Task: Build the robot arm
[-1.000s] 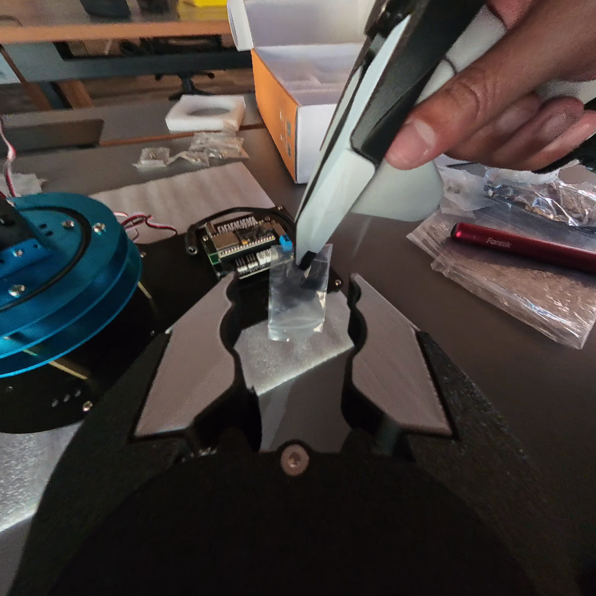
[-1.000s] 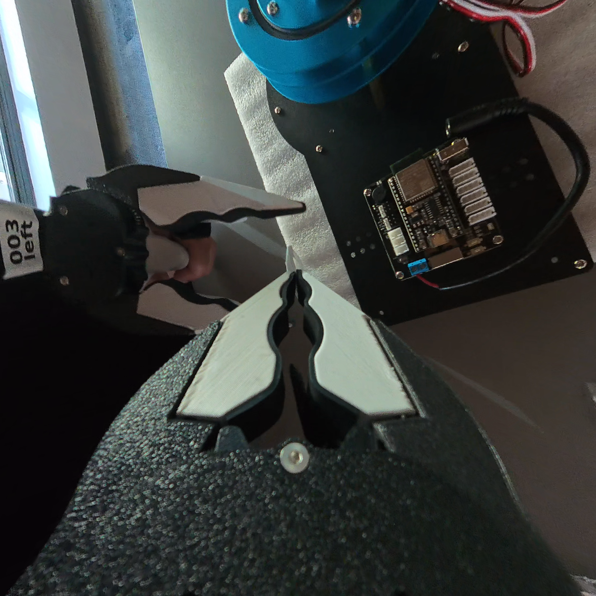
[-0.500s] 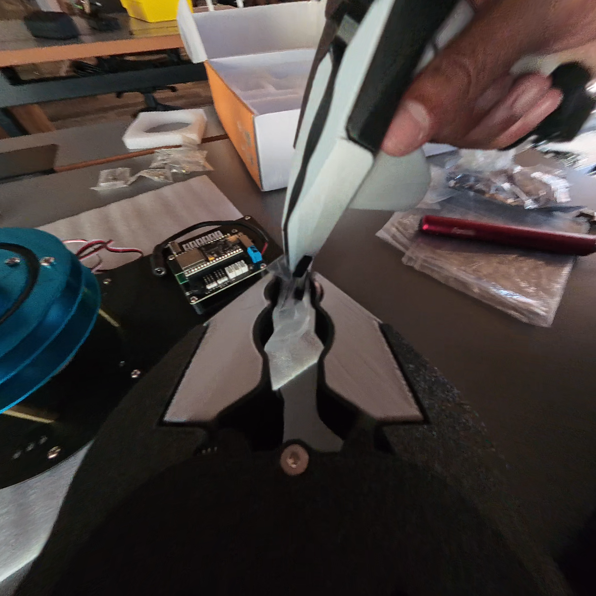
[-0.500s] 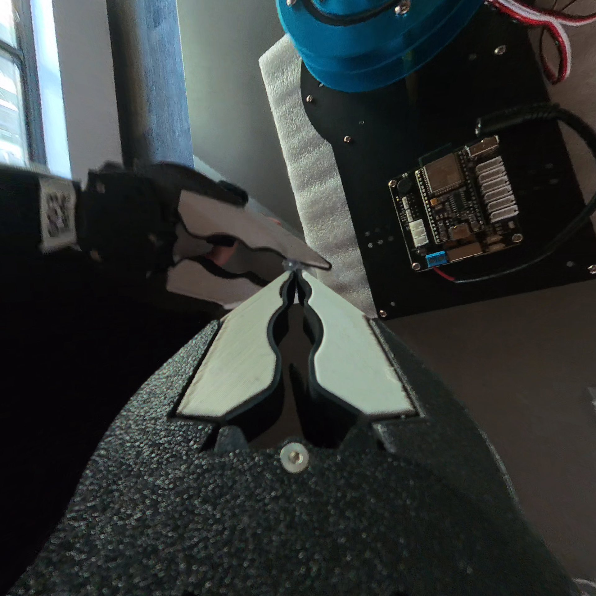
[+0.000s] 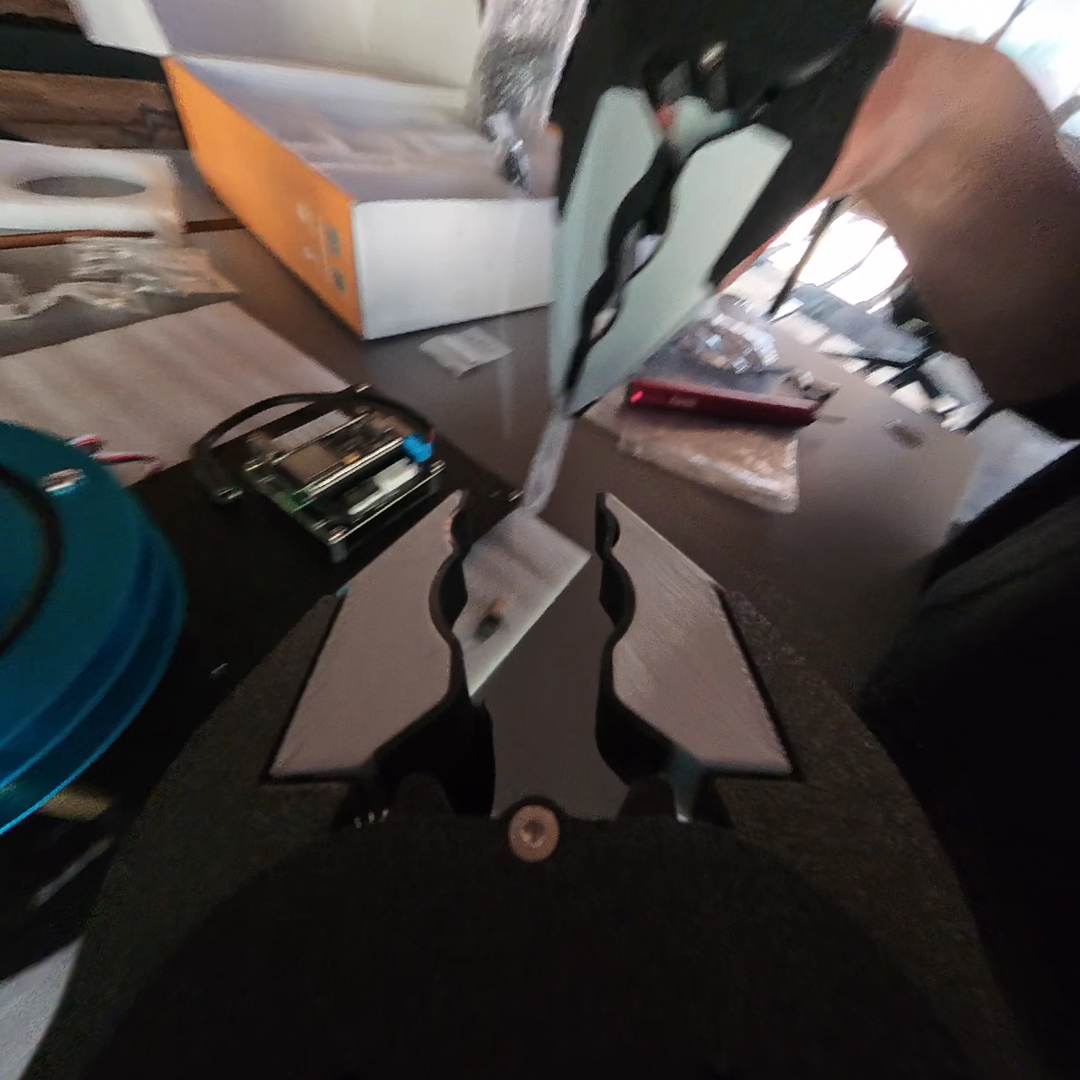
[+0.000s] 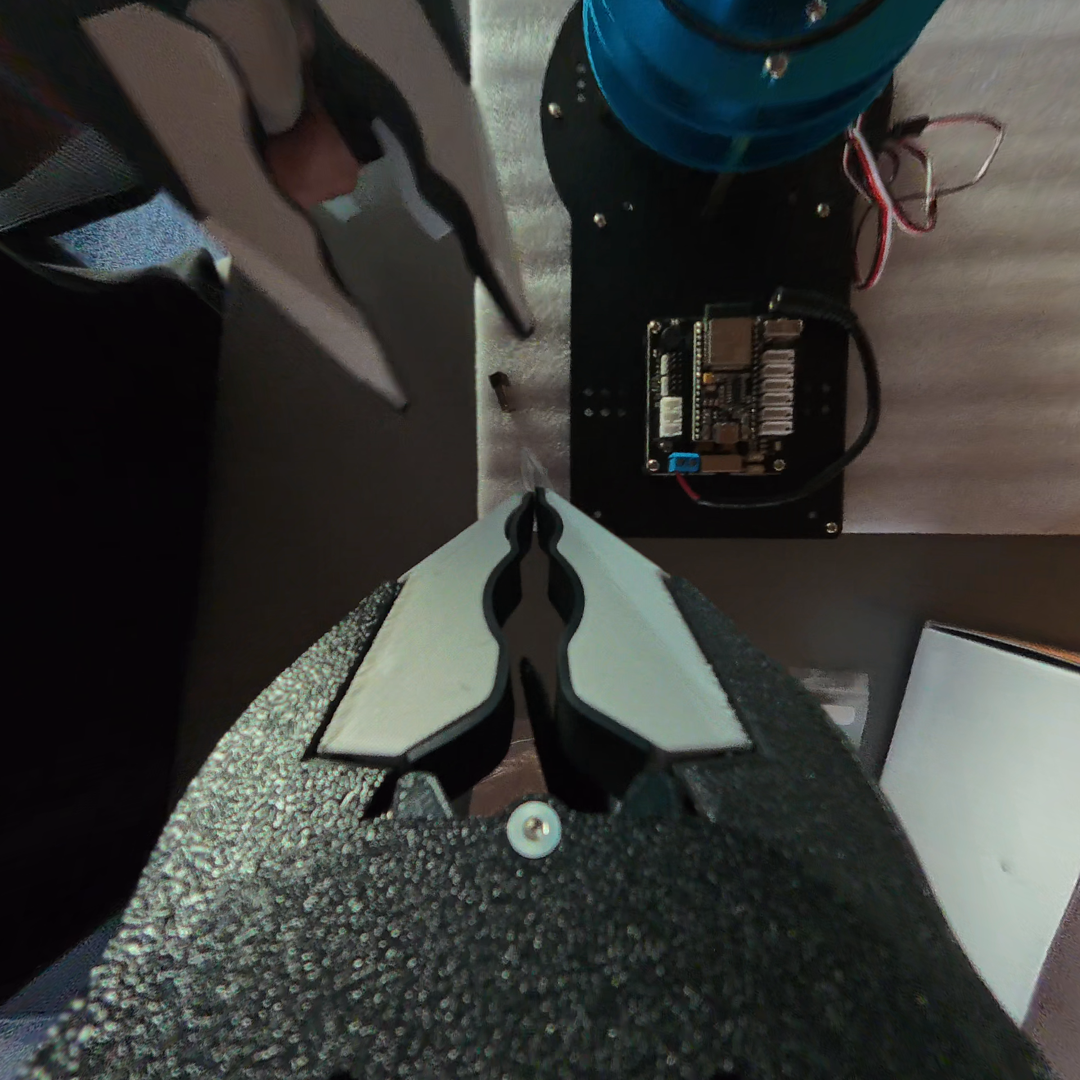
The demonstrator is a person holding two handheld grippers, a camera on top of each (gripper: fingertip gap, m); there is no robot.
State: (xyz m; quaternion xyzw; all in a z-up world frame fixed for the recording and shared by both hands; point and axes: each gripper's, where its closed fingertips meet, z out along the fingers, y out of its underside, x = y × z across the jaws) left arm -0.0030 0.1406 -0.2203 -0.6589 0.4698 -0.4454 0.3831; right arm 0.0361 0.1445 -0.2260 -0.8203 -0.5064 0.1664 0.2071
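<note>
My right gripper (image 6: 535, 497) is shut on the top of a small clear plastic bag (image 5: 546, 461), which hangs from its tips (image 5: 570, 397) above the table. Only a sliver of the bag (image 6: 530, 467) shows in the right wrist view. My left gripper (image 5: 532, 508) is open and empty, just below the bag's lower end. A small dark part (image 5: 488, 622) lies on the white foam sheet (image 5: 526, 561) between the left jaws. In the right wrist view the part (image 6: 499, 390) lies on the foam beside the open left gripper (image 6: 464, 368).
A black base plate (image 6: 701, 245) carries a circuit board (image 6: 724, 391) and a blue round disc (image 6: 748, 87), with red-white wires (image 6: 911, 175) beside it. An orange and white box (image 5: 362, 234), a red pen (image 5: 724, 403) and plastic bags (image 5: 719, 461) lie behind. Left tips to right tips: about 5 cm.
My left gripper, closed around the bag half a second ago, has opened. The right gripper has lifted and swung away with the bag. The small dark part now lies on the foam.
</note>
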